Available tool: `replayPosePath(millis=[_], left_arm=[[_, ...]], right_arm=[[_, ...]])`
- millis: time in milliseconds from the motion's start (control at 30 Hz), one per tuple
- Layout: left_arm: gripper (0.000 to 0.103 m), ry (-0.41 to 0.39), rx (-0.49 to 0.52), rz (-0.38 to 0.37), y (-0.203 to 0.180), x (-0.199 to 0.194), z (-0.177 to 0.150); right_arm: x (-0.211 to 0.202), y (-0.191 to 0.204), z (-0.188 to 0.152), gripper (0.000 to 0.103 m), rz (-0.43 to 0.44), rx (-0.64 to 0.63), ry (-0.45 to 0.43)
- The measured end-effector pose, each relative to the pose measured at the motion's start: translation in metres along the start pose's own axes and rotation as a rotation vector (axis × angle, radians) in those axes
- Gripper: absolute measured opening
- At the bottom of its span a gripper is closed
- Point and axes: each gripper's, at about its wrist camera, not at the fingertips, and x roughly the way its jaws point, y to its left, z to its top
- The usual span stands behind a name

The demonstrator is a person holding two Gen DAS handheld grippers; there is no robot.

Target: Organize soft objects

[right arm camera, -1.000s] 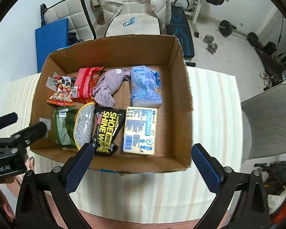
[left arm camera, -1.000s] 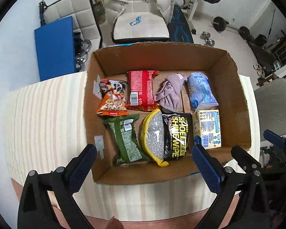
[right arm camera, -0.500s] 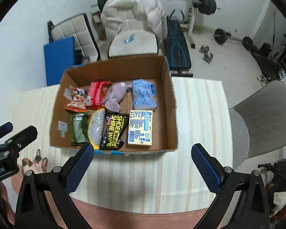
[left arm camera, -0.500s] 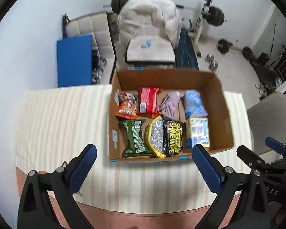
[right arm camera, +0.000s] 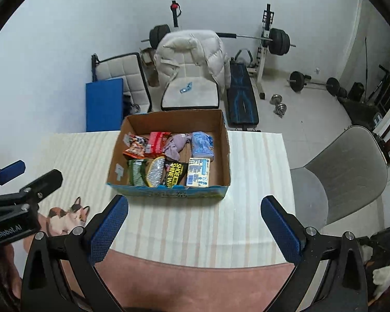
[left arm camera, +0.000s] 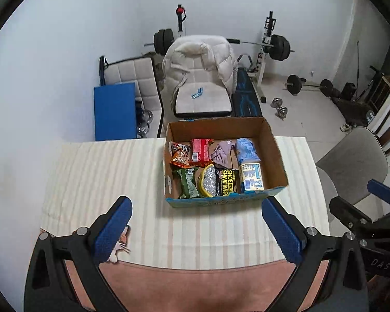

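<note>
- Desk (left arm camera: 96,171): striped cloth, bare around cardboard box (left arm camera: 274,153) near far edge.
- Left tool (left arm camera: 196,223), right tool (right arm camera: 195,222): both wide, empty, over near edge.
- Gym gear behind.

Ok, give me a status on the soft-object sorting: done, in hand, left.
Done: eight soft items, among them the purple cloth and blue pack, lie side by side in the cardboard box.
In hand: nothing; the left tool and right tool are both open and empty, short of the box.
Left: nothing loose shows on the striped tablecloth, so it looks finished.
</note>
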Motion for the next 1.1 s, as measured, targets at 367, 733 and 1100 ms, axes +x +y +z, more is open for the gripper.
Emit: replayPosePath(millis=[367, 733, 1100], left_arm=[[0.102, -0.043, -0.029, -0.041, 0.002, -0.06, -0.025], [0.102, -0.112, -0.025, -0.028, 0.003, -0.08, -0.03], [0.102, -0.142, -0.035, -0.008, 0.006, -0.086, -0.031]], right_arm=[[-0.084, 0.006, -0.03, 0.103, 0.015, 0.009, -0.077], [-0.124, 0.007, -0.033, 0.103, -0.058, 0.016, -0.162], [-0.129, 0.004, -0.027, 0.103, -0.089, 0.029, -0.183]])
